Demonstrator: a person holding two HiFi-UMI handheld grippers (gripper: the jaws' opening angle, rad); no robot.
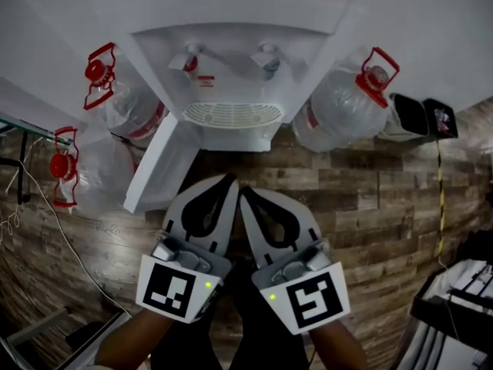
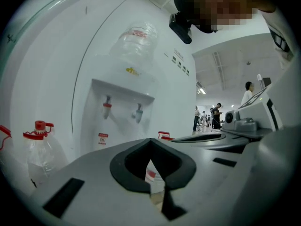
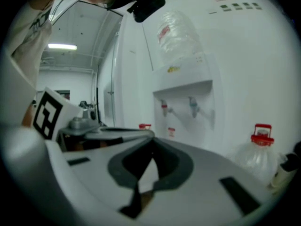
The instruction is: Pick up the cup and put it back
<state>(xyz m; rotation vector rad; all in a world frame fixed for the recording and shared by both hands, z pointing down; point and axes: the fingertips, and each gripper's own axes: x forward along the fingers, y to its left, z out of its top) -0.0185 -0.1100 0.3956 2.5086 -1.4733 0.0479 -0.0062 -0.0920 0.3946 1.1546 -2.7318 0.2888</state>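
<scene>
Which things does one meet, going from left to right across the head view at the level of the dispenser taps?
water bottle with red handle → red tap → blue tap → second water bottle

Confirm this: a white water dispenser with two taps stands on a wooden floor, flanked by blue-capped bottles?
The head view shows the bottles have red caps, not blue. The white water dispenser with two taps on a wooden floor is right.
</scene>
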